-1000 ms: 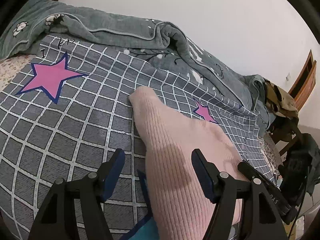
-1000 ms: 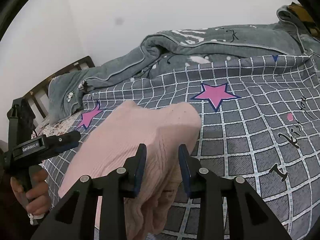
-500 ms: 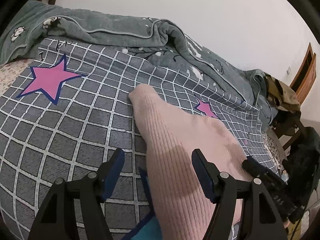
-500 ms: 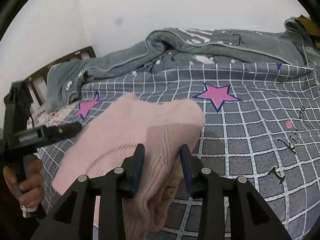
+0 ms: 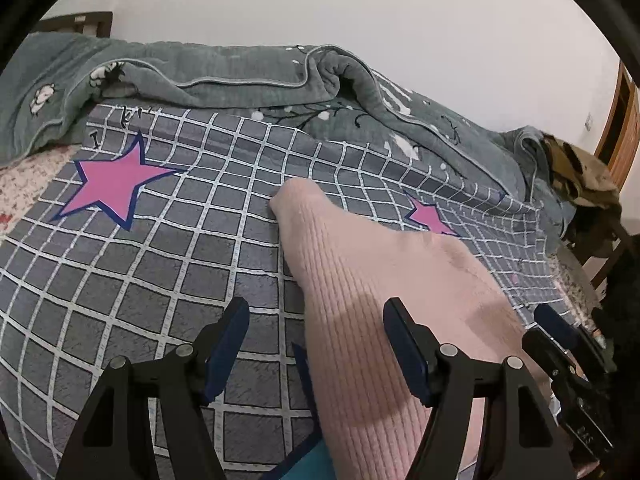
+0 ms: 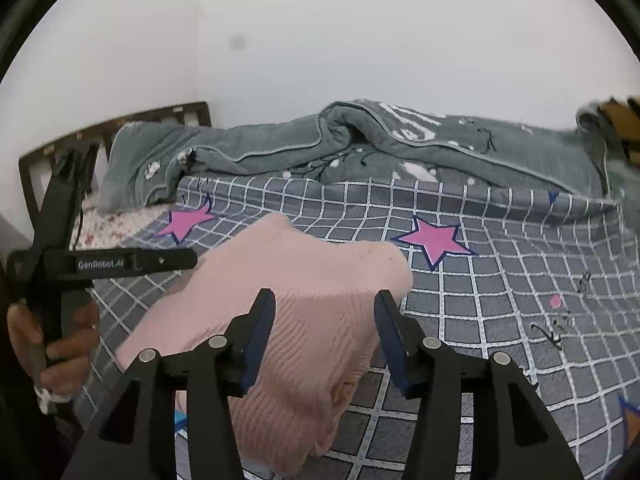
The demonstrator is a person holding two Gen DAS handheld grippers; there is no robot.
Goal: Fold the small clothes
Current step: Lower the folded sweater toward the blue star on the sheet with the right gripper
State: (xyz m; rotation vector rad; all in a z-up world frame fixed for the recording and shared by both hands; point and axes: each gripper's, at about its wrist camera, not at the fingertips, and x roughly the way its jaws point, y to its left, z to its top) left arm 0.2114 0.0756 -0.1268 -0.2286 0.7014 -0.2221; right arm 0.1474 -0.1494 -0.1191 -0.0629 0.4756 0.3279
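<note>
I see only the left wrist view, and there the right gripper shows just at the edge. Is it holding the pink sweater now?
Observer: No. The right gripper's jaws have just been opening. The sweater lies between them, but the pads stand clear of it.
Operator: How does the sweater look on that side?
Observer: Its near end is bunched in loose folds below those jaws, and the far part lies flat on the bedspread.
Operator: And how does my left gripper look from there?
Observer: The left gripper shows side on at the sweater's left, with a hand around its handle.
</note>
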